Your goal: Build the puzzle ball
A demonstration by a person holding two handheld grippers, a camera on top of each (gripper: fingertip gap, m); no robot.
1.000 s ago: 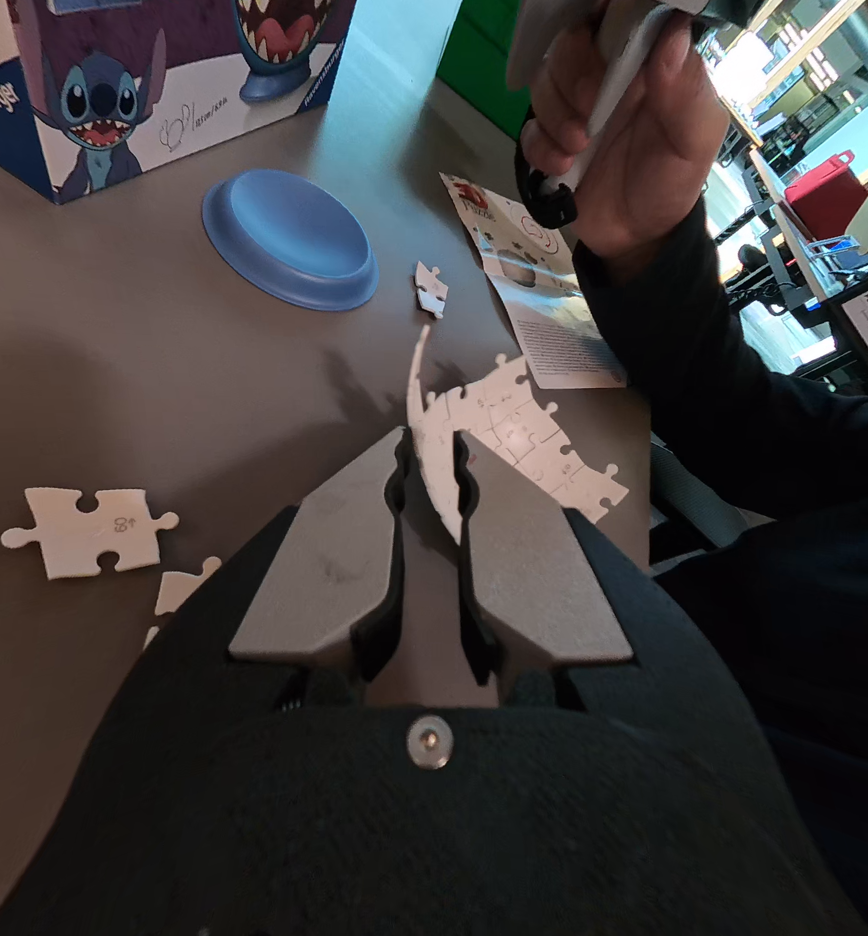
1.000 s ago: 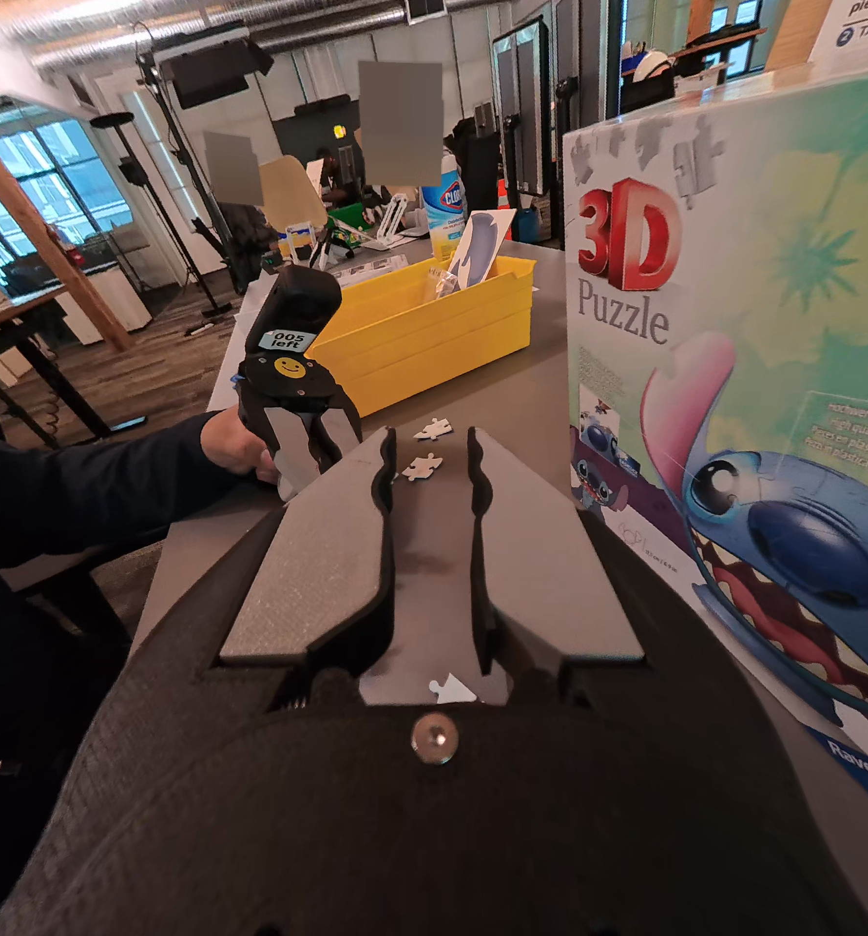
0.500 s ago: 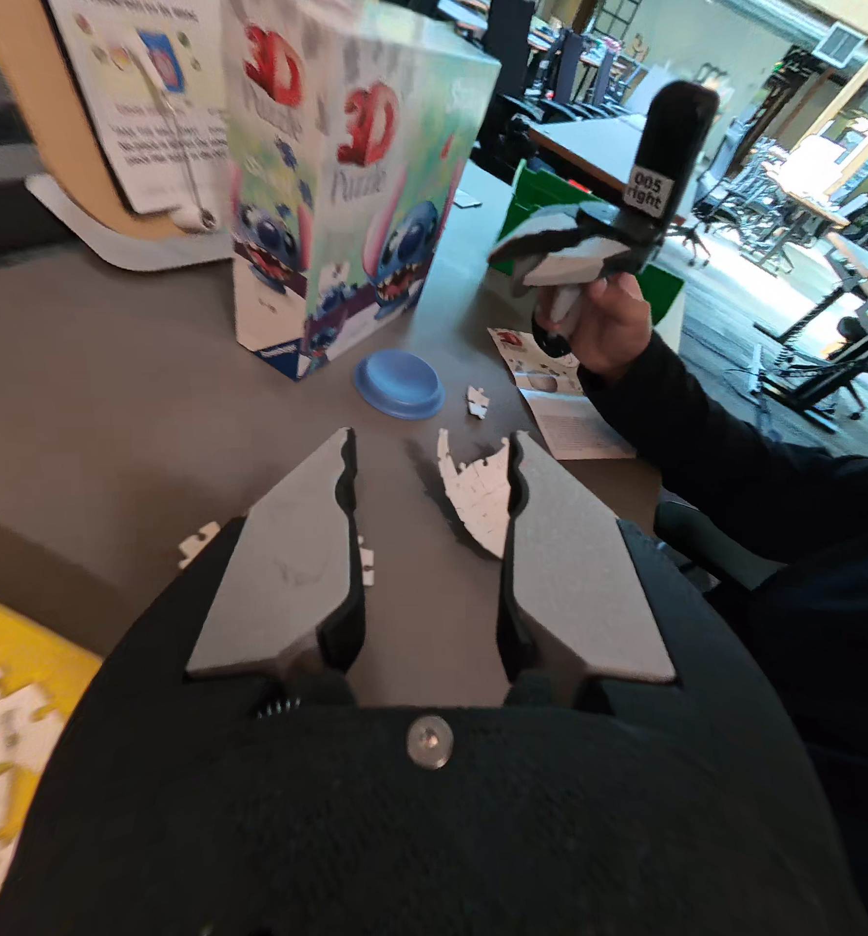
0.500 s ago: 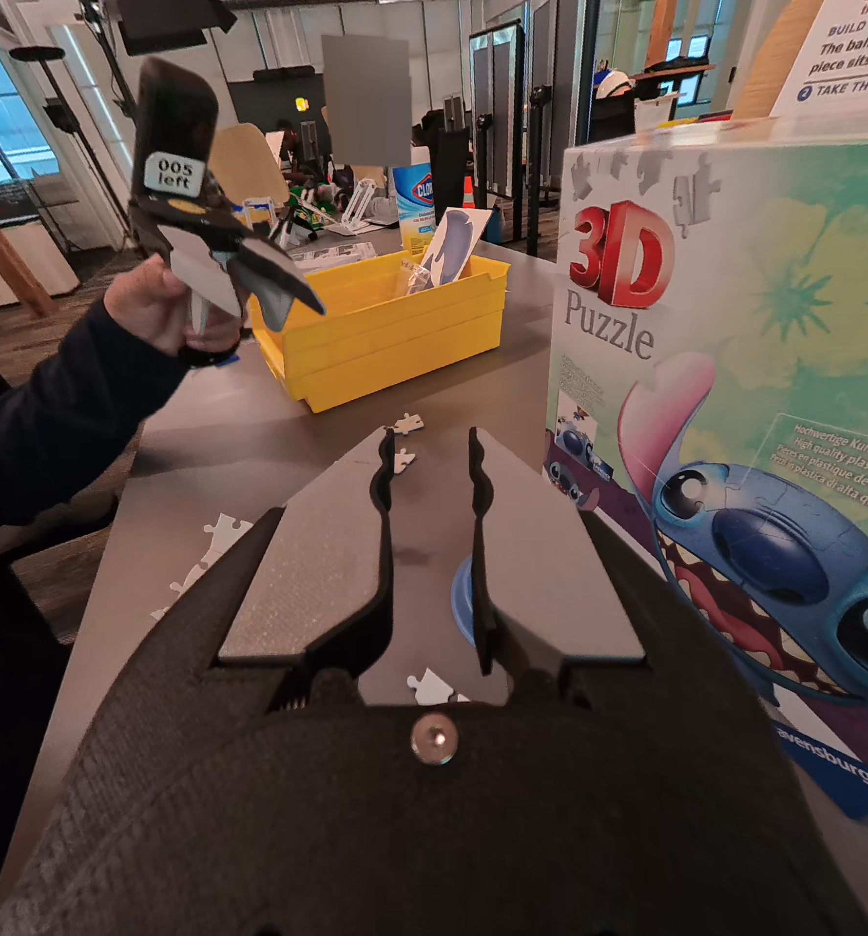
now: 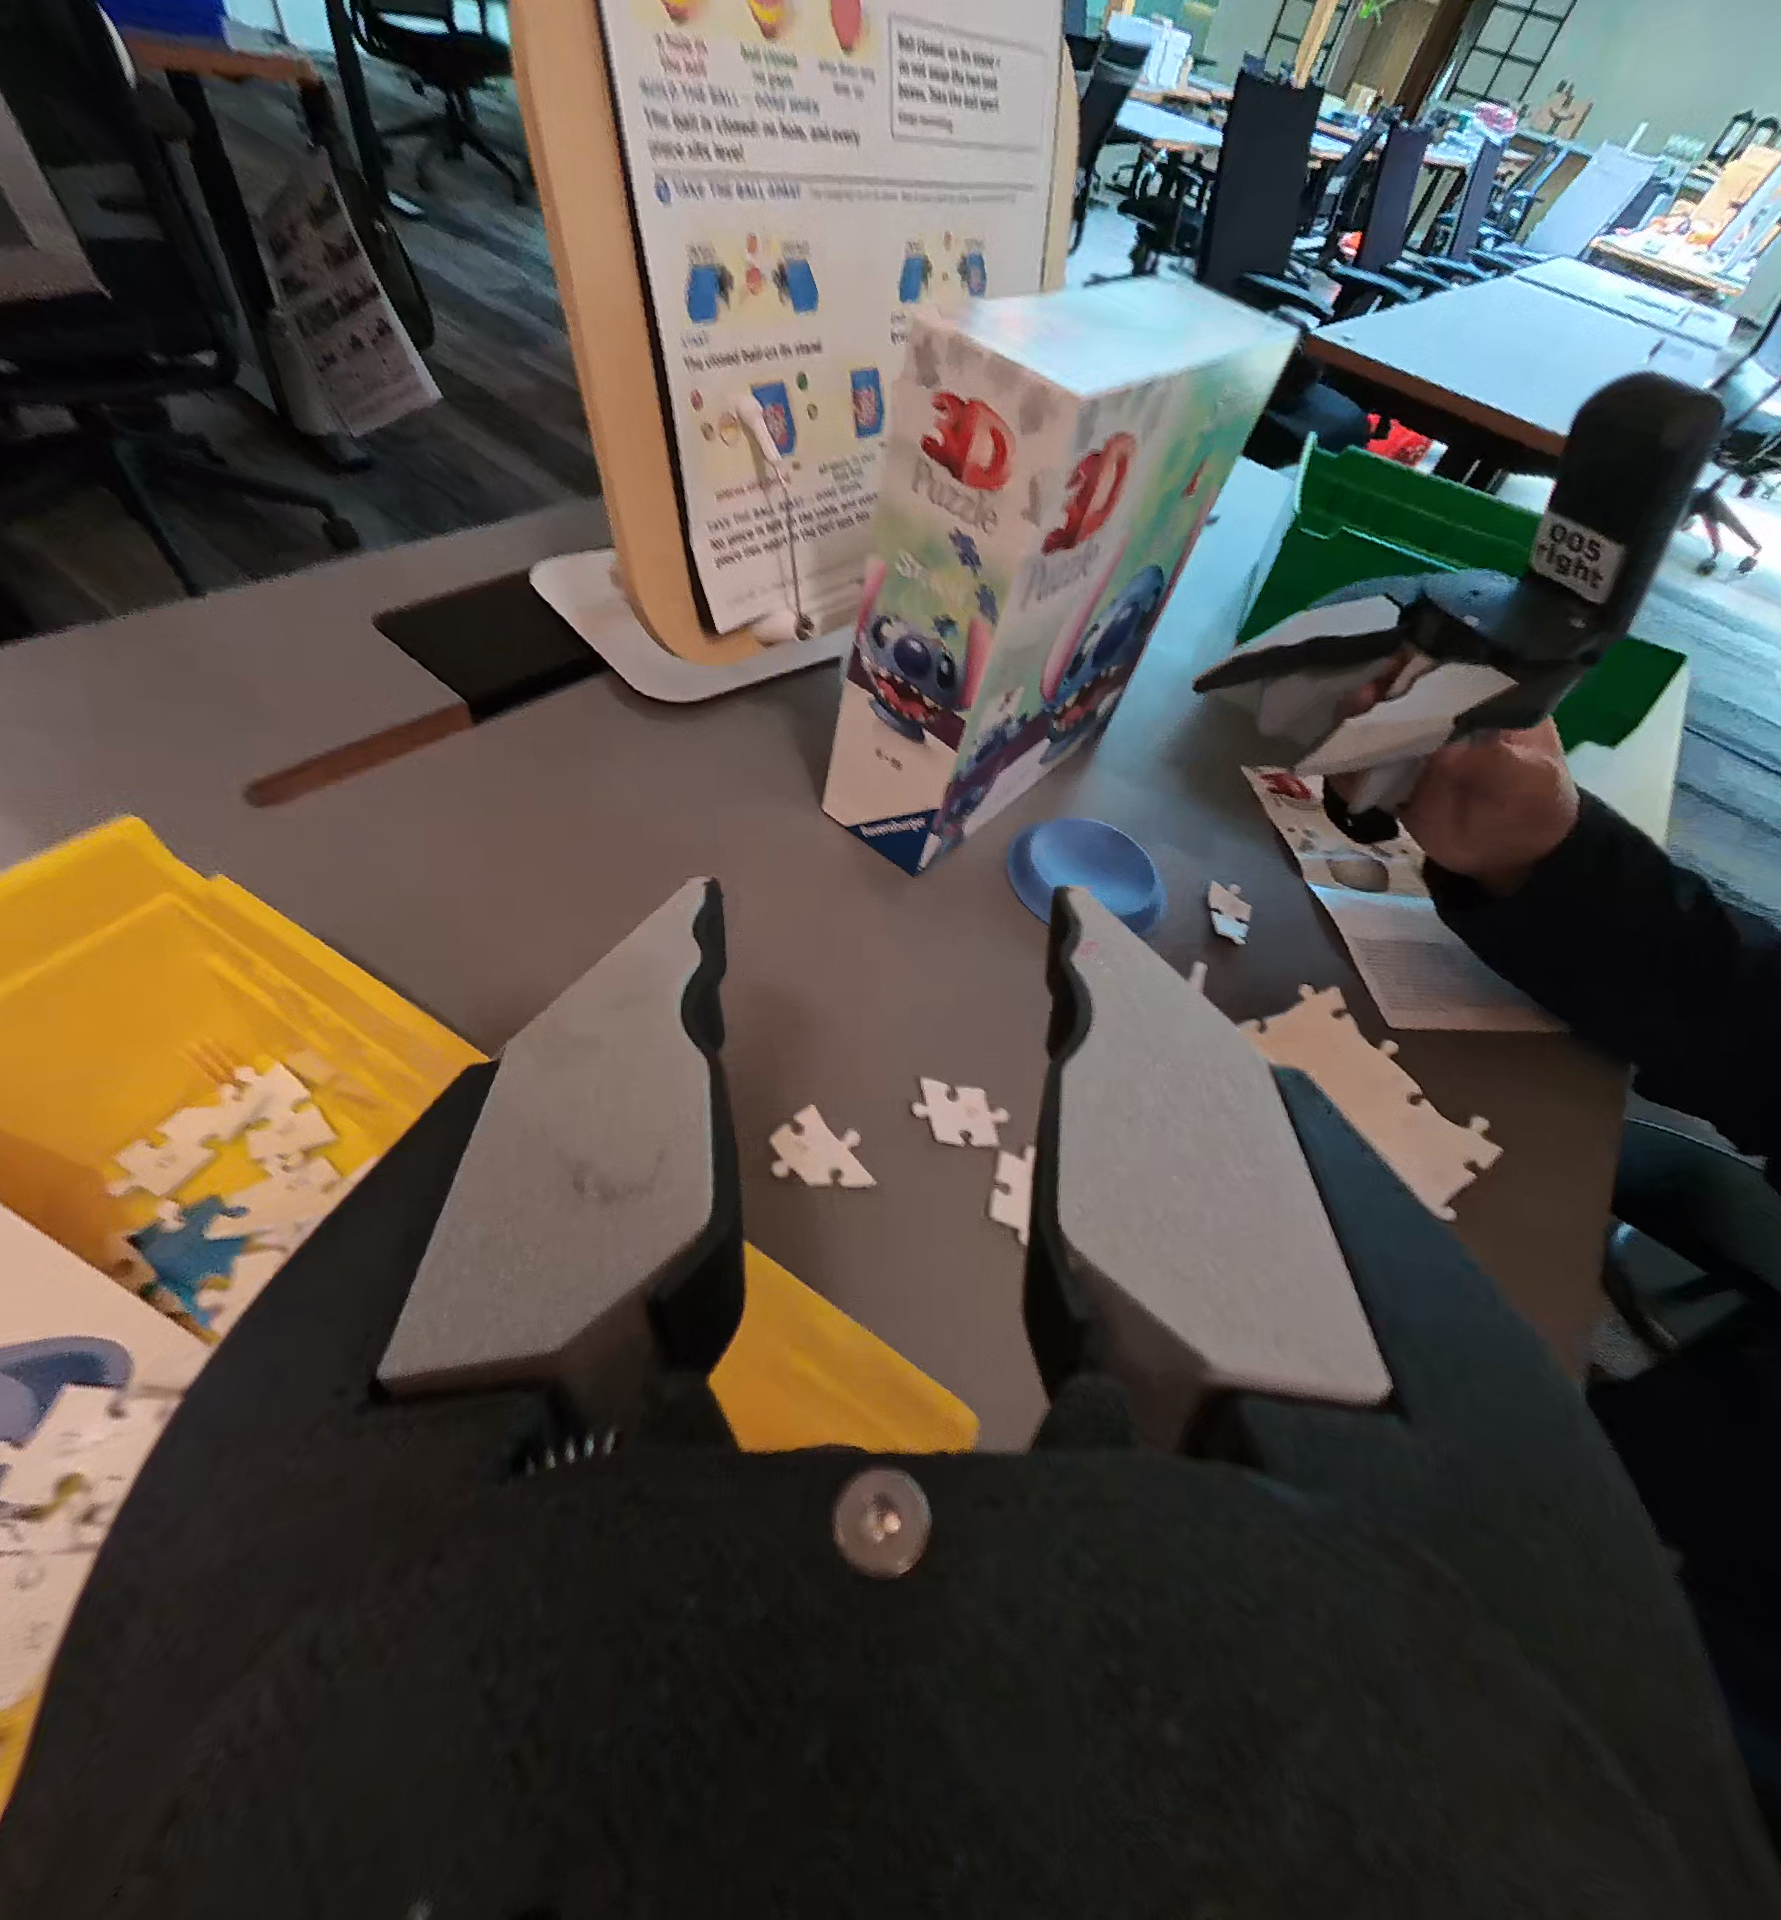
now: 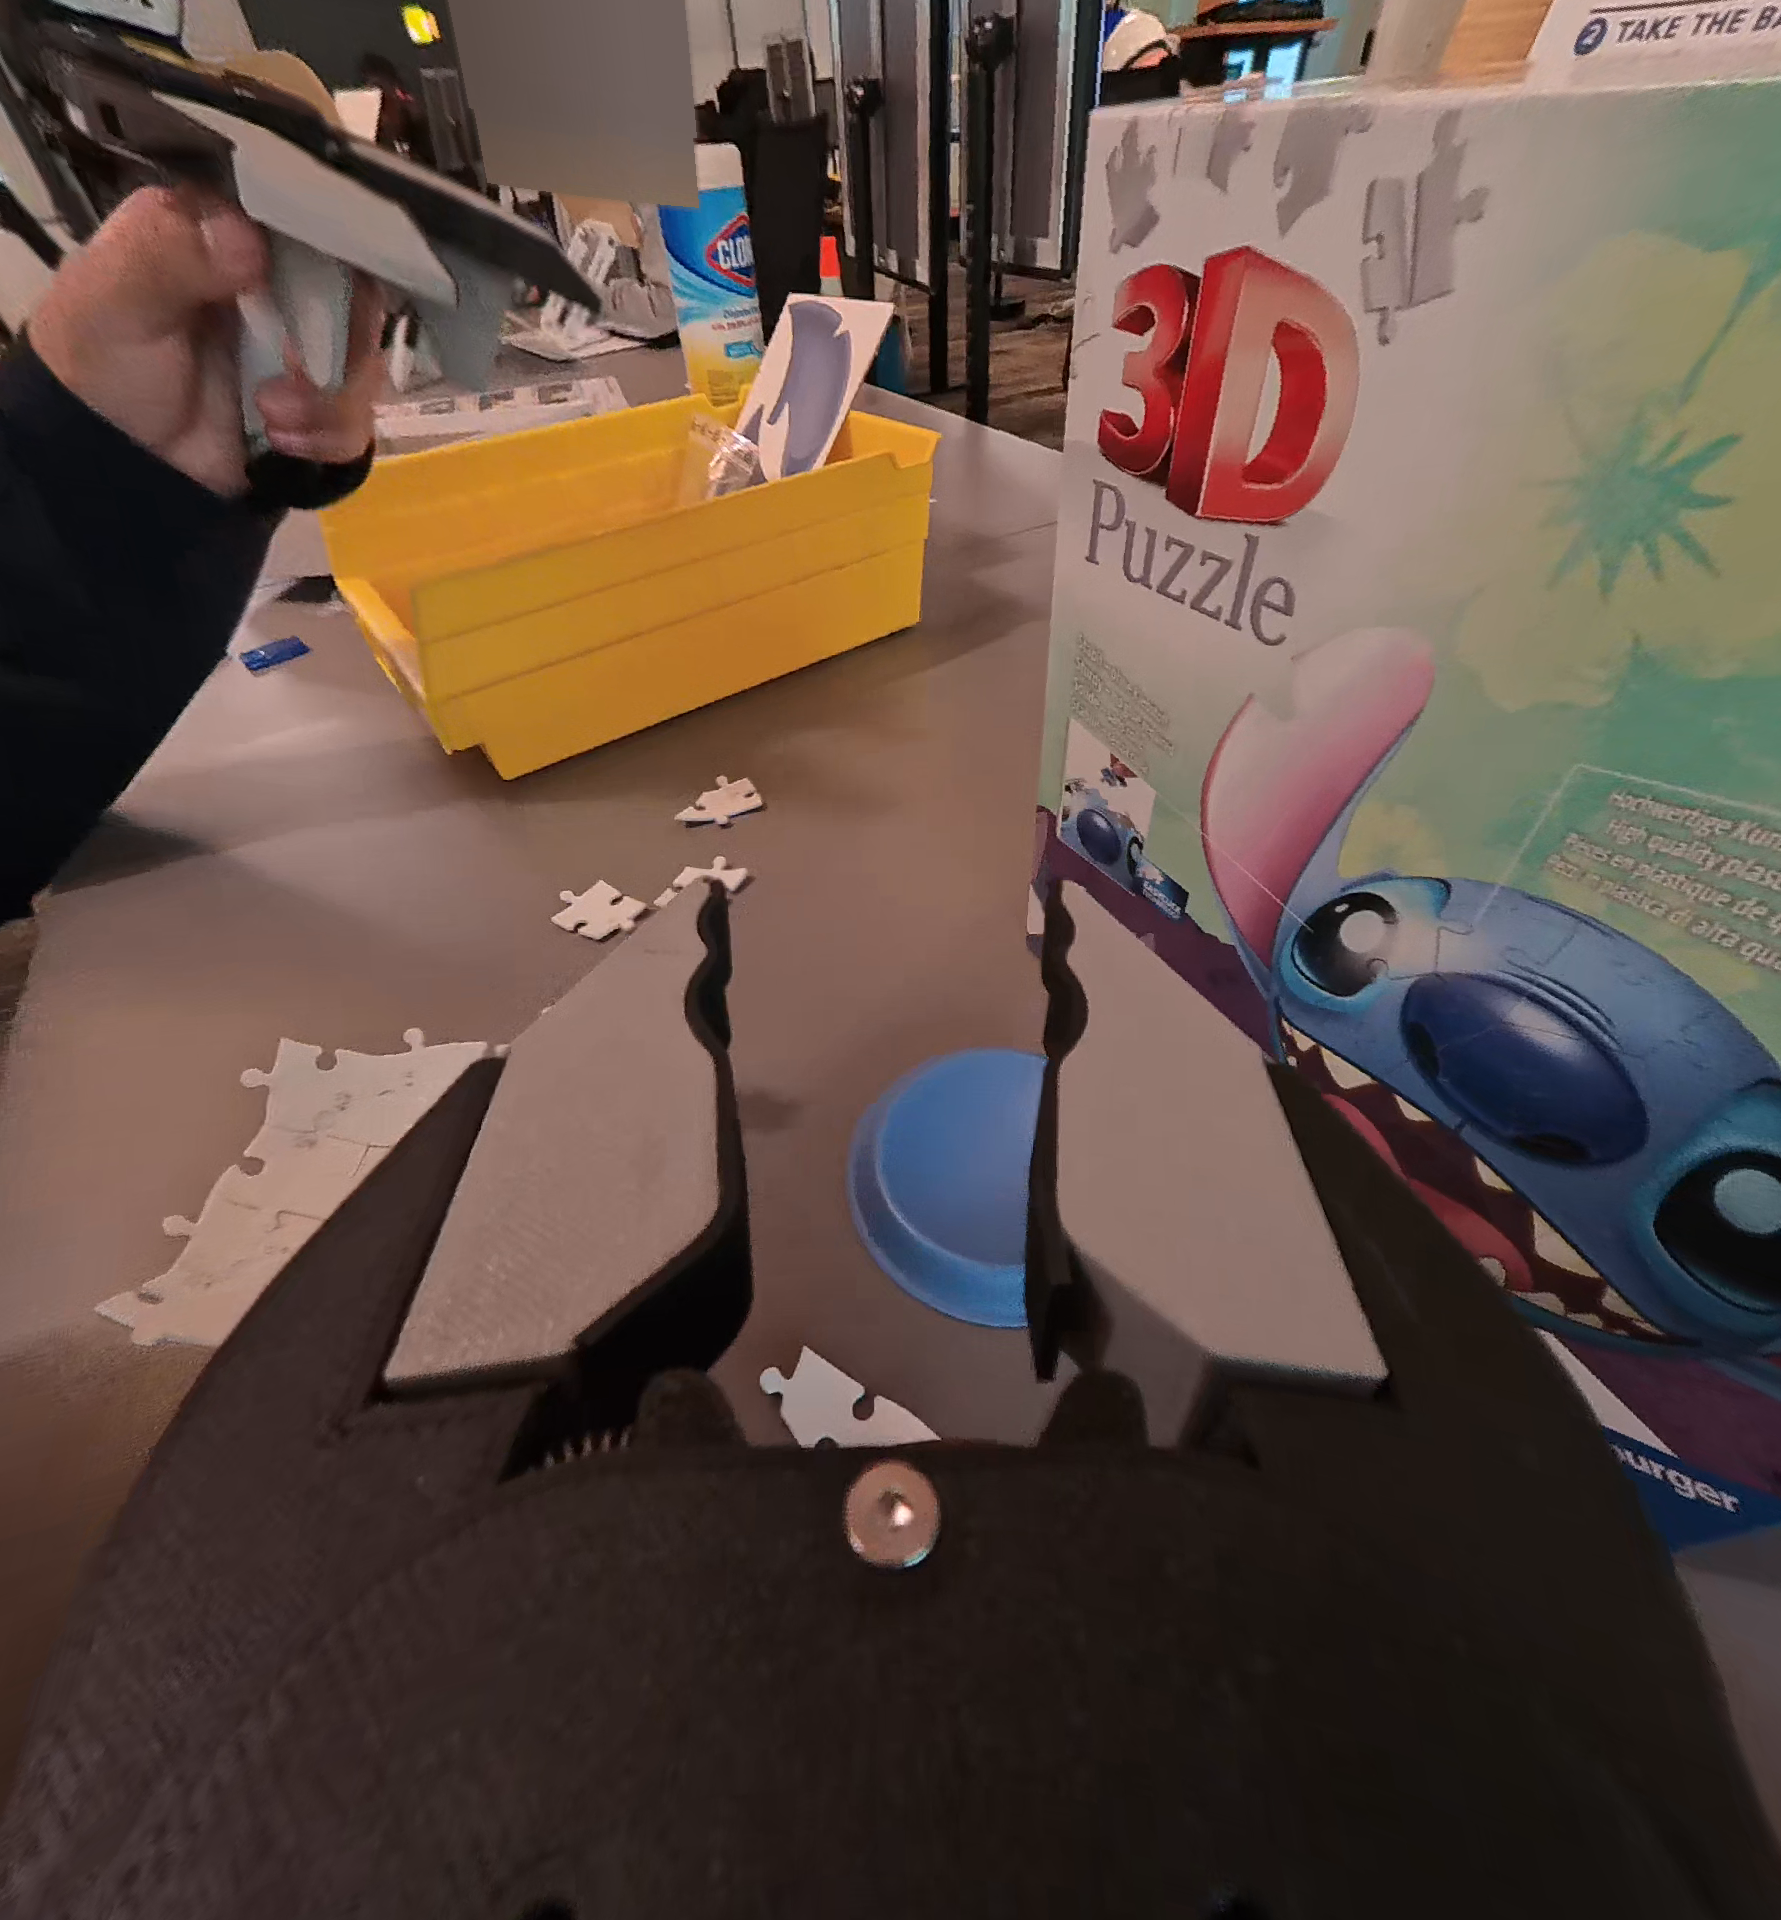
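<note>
Left tongs (image 5: pixel 884 899) now raised, agape, off joined pieces (image 5: pixel 1369 1101).

An open-plan office is being shown: desks (image 5: pixel 1551 343) and swivel chairs (image 5: pixel 1385 218) are being seen at two o'clock.

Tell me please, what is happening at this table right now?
A person is building a puzzle ball with a hand-held gripper in each hand. The left hand-held gripper and the right hand-held gripper are both open and empty, raised above the grey table. A joined section of white pieces lies flat on it, with loose pieces nearby. The blue stand sits beside the puzzle box, and more pieces wait in the yellow bin.
</note>
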